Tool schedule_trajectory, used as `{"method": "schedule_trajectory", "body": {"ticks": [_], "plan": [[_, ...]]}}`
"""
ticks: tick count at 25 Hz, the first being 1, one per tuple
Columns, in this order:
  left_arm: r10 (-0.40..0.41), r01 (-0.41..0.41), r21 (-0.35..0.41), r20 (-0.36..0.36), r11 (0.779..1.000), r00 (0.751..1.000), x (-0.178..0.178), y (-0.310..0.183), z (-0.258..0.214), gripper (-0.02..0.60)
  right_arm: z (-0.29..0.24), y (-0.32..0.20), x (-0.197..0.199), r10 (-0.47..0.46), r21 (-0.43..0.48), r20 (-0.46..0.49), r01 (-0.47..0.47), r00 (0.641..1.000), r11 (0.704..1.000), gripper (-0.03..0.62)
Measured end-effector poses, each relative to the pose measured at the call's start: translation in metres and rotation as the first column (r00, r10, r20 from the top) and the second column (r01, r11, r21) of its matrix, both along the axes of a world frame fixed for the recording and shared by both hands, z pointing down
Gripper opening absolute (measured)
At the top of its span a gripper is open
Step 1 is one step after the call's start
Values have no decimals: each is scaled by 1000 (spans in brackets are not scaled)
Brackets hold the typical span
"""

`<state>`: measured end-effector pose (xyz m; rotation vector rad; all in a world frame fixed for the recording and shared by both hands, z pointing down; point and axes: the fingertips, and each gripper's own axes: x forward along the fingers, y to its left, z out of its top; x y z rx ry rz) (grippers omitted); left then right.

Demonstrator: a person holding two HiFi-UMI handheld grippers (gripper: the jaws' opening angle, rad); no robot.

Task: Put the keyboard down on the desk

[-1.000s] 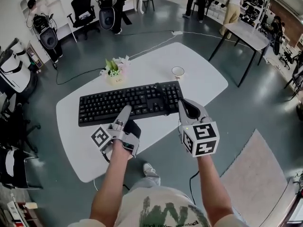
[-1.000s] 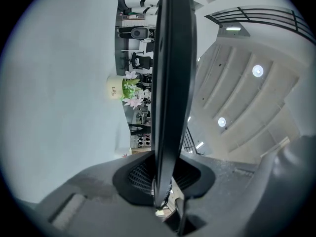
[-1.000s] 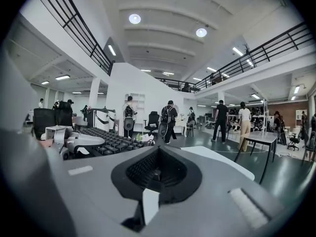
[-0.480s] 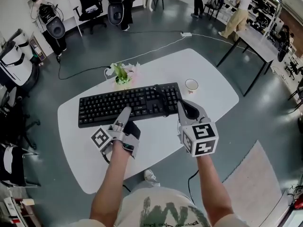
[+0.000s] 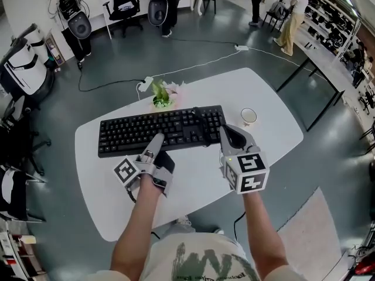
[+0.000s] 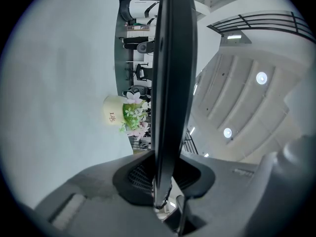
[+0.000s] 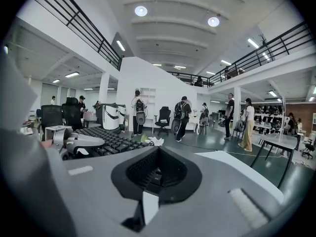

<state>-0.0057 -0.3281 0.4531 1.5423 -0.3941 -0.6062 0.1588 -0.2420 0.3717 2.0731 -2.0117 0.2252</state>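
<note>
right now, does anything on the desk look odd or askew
Only the keyboard: it hangs clear of the desk, its near edge clamped in the left gripper and right gripper jaws. Flowerpot and cup stand upright.

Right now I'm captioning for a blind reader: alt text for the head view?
The left tool and right tool grip a black keyboard's near edge over a white desk. Flowers and a cup stand behind it.

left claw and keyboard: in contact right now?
Touching. In the left gripper view the keyboard edge runs straight between the left claw jaws, and both sides press against it with no gap showing.
</note>
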Motion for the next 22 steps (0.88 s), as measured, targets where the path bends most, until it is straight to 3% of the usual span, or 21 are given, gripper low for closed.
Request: {"method": "schedule_trajectory", "body": {"ticks": [11, 22], "plan": [[-75, 74, 29, 32, 997, 997, 2, 4, 1, 89, 0, -20, 4, -120, 26, 12, 119, 993, 992, -2], [-209, 206, 61, 49, 977, 977, 37, 18, -4, 89, 5, -40, 35, -311, 26, 42, 311, 949, 950, -2]]}}
